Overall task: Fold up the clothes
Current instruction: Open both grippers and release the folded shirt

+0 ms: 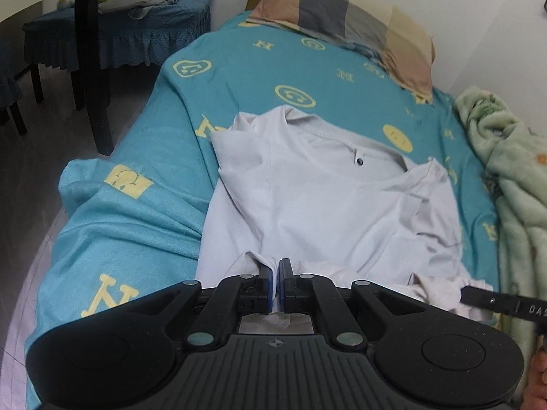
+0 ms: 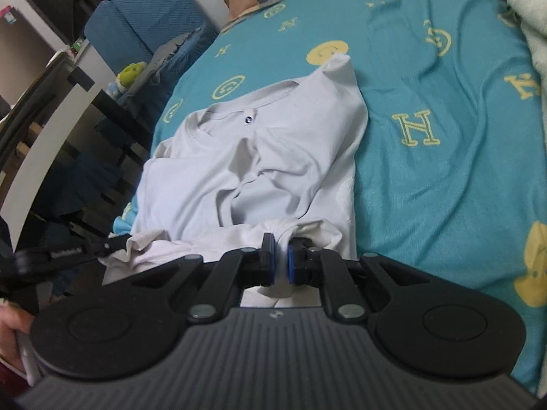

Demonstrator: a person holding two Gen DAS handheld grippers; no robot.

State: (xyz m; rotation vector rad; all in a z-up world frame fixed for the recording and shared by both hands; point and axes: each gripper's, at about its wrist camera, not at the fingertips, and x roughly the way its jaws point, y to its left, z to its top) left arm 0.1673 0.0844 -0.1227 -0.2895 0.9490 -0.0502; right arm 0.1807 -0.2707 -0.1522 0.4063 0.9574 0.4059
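Note:
A white T-shirt lies on the teal bed sheet, collar toward the pillow, both sides folded inward. My left gripper is shut on the shirt's near hem, with cloth pinched between its blue pads. In the right wrist view the same shirt is bunched in the middle, and my right gripper is shut on a gathered fold of its hem. Each gripper's tip shows at the edge of the other's view: the right one and the left one.
A patchwork pillow lies at the head of the bed. A pale green blanket is heaped along the right side. Left of the bed stand a dark chair and a blue covered seat with a grey cloth on it.

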